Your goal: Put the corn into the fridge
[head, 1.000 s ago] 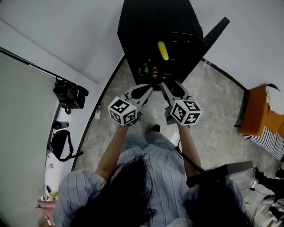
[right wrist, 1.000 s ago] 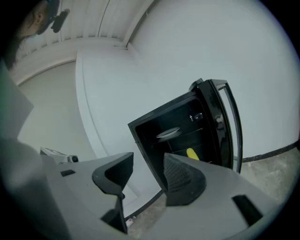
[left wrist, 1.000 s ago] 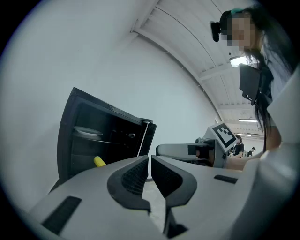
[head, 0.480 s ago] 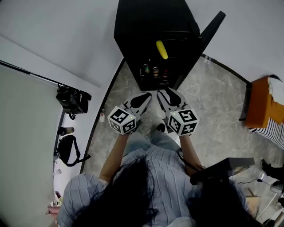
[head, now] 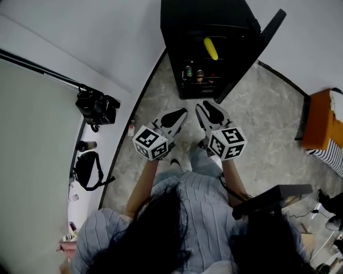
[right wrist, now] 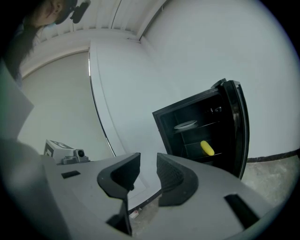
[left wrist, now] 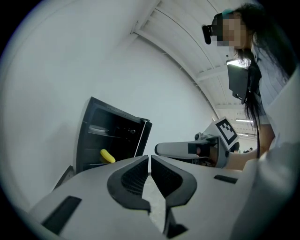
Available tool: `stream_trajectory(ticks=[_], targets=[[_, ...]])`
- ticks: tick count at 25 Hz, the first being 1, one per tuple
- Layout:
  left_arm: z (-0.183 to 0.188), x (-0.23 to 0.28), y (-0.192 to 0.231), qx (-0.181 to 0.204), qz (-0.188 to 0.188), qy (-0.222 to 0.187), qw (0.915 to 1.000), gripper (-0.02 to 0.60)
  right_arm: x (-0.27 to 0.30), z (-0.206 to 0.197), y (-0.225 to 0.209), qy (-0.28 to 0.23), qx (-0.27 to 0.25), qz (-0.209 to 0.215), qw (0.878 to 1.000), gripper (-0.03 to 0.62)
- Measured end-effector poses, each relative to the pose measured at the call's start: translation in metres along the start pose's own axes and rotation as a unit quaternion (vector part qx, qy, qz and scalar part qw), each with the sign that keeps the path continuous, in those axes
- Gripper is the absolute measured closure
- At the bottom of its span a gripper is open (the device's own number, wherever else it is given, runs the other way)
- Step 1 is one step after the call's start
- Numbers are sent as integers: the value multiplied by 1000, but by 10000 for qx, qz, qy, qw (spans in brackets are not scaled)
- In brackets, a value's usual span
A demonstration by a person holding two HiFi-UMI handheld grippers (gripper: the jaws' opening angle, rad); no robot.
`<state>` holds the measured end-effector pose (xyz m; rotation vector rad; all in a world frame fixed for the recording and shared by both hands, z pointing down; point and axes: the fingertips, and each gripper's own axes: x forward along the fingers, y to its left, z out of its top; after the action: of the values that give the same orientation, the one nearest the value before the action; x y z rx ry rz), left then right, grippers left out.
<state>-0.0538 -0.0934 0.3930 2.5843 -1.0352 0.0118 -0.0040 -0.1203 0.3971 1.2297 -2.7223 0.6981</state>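
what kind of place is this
Probably a bare studio or test room: a small black fridge stands open on a grey stone-patterned floor by a plain white wall, black camera gear nearby.

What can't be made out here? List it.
Head view: small containers low in the fridge, too small to identify.
Head view: orange furniture, cut off by the right edge.
Left gripper view: fridge below the corn, hidden by the left gripper.
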Motion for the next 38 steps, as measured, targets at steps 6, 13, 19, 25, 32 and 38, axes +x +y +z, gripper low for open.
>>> stream_trajectory(ticks=[6,13,19,25,32,38], targets=[[-12,-58,2,32,111,71,9999,574,-6,-23,57,17,-25,67,10000,477],[-24,-103,-9,-9,0,-37,10000,574,-27,-54,109,16,-94,46,9999,480],[-32,-121,-36,36,-298,-65,9995,574,-56,-70,133,-54,-172,-91,9998,481],[-36,-135,-57,65,-485,-114,9987,574,-77,-78,146,-145,-202,-176,9995,485],[-43,-154,-75,116,-598,-134,9981,574,-95,-93,163,-145,-336,-200,9991,524],[-43,-165,-82,159,-627,-168,9978,574,-99,-94,168,-190,-239,-145,9994,546]])
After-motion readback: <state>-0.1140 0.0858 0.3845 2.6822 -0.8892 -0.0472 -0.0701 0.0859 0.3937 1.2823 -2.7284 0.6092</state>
